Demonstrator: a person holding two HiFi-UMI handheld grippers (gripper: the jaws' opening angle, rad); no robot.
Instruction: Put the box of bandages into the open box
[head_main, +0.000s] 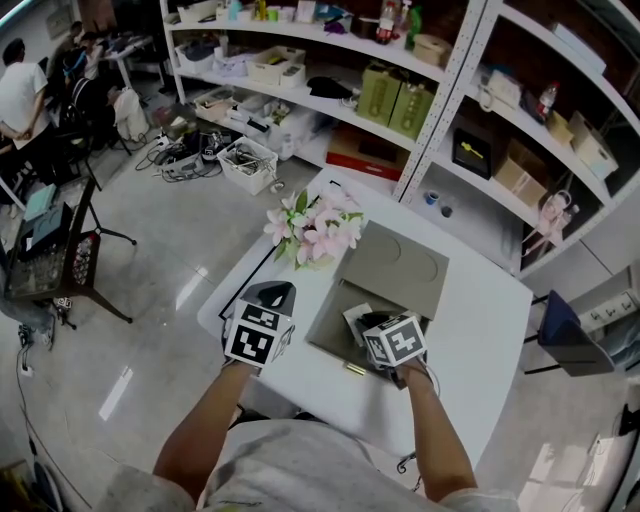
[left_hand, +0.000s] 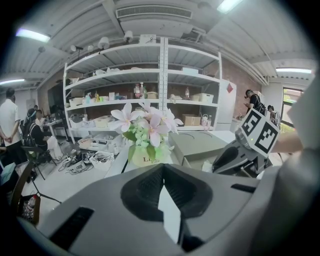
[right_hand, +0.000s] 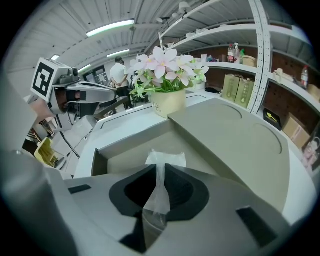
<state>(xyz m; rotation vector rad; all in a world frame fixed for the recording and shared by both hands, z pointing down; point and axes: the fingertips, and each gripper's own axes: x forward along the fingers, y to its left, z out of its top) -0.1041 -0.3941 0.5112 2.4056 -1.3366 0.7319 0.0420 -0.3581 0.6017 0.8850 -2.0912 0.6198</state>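
Note:
The open grey box (head_main: 322, 340) stands on the white table (head_main: 480, 330), with its lid (head_main: 395, 265) lying behind it. My right gripper (head_main: 365, 322) hangs over the box's front part, shut on a thin white bandage packet (right_hand: 165, 159) that is held edge-on above the box's bottom (right_hand: 130, 155). The packet (head_main: 355, 318) shows white just past the jaws in the head view. My left gripper (head_main: 272, 295) hovers left of the box over the table's corner. It (left_hand: 162, 170) is shut with nothing in it.
A pot of pink flowers (head_main: 315, 228) stands at the table's far left, close to the box's back corner. A small gold-coloured piece (head_main: 353, 369) lies by the box's front. Shelving (head_main: 440, 110) rises behind the table, and a chair (head_main: 565, 335) is at the right.

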